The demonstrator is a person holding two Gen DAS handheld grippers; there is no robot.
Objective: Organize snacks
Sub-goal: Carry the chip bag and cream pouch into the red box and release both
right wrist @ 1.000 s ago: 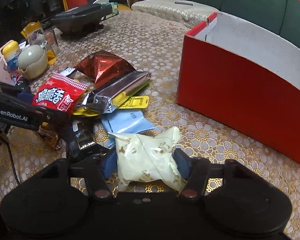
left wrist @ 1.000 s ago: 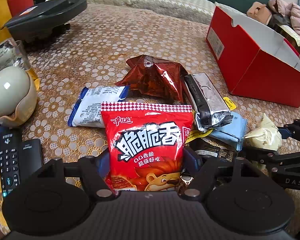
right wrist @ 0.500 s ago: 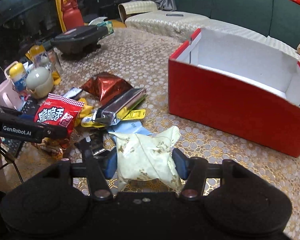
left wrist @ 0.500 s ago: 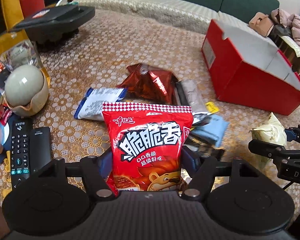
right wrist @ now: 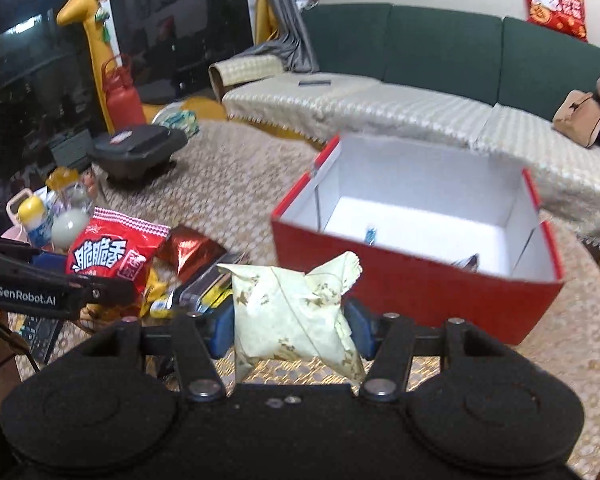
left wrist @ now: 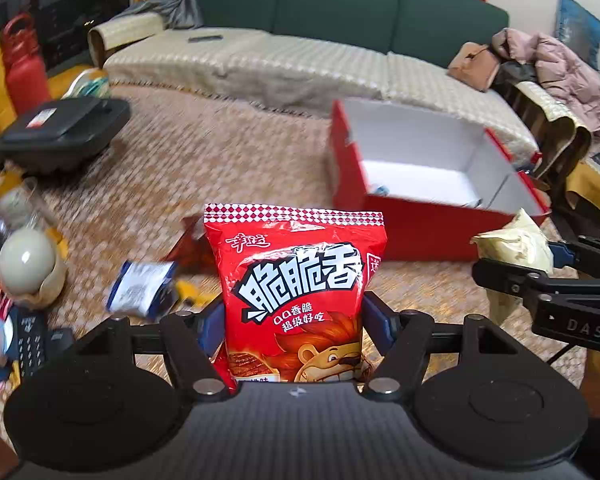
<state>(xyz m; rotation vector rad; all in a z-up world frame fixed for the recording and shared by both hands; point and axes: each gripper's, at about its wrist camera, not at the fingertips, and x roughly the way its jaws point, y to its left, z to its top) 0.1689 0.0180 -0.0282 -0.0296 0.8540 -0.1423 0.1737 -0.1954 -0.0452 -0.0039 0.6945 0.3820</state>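
My left gripper (left wrist: pixel 294 322) is shut on a red snack bag with a lion (left wrist: pixel 296 288) and holds it upright above the table. My right gripper (right wrist: pixel 292 324) is shut on a cream snack pouch (right wrist: pixel 296 312), also lifted. Each gripper shows in the other's view: the cream pouch (left wrist: pixel 514 244) at the right, the red bag (right wrist: pixel 108 256) at the left. The open red box with a white inside (right wrist: pixel 420 264) stands just ahead; it also shows in the left wrist view (left wrist: pixel 428 200). A few small items lie in it.
Loose snacks stay on the patterned tablecloth: a dark red foil bag (right wrist: pixel 192 252), a silver pack (right wrist: pixel 208 284), a blue-white packet (left wrist: pixel 140 290). A remote (left wrist: pixel 30 346), a round cream pot (left wrist: pixel 28 266) and a black appliance (left wrist: pixel 60 136) stand at the left. A sofa lies behind.
Both grippers have risen well above the table with their snacks and now look down into the red box. The snack pile has dropped away below.
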